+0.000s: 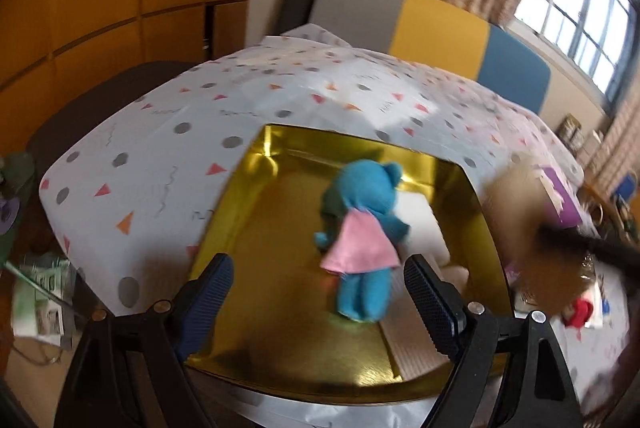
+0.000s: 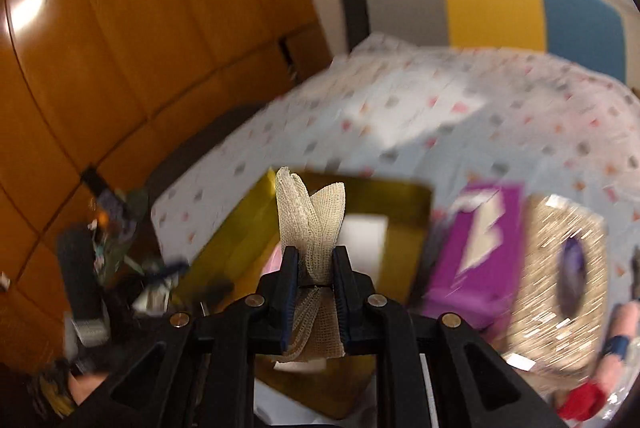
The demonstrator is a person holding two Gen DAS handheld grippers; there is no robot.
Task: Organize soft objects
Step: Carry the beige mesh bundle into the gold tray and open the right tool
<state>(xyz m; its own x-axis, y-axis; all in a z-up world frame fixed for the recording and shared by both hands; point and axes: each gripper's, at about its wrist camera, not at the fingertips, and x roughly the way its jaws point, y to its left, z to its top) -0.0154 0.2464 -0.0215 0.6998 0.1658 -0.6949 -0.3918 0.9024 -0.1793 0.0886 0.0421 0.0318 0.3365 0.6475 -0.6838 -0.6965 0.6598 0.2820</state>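
Blue-padded fingers (image 1: 214, 292) of the left gripper (image 1: 320, 296) fill the bottom of its own view, spread wide with nothing between them. Beyond them a gold tray (image 1: 256, 196) sits on a bed under a white sheet (image 1: 168, 132) printed with grey dots and pink and orange triangles. At 12 o'clock from the gripper a blue teddy bear (image 1: 362, 228) with a pink cape on its back lies in the tray, clear of both fingers. At the bear's 3 o'clock a pale cream soft object (image 1: 420, 224) lies in the tray as well; I cannot tell what it is. Past the tray's right rim, at 3 o'clock, a blurred tan shape (image 1: 516, 212) hangs over a purple box (image 1: 560, 200), and a small red item (image 1: 578, 310) lies on the sheet at 4 o'clock. A headboard (image 1: 440, 28) in grey, yellow and blue panels stands at 1 o'clock.

From the right wrist, orange wooden cabinet doors (image 2: 100, 68) curve across 9 to 11 o'clock. The right gripper (image 2: 314, 268) is clamped on a strip of cream gauze bandage (image 2: 308, 212), which stands up in folds above the fingertips and trails down below them. Behind it the gold tray (image 2: 240, 244) shows blurred, then the purple box (image 2: 476, 248) with a white lightning mark at 3 o'clock, and just beside that a glittery gold box (image 2: 540, 268) with a dark oval window.
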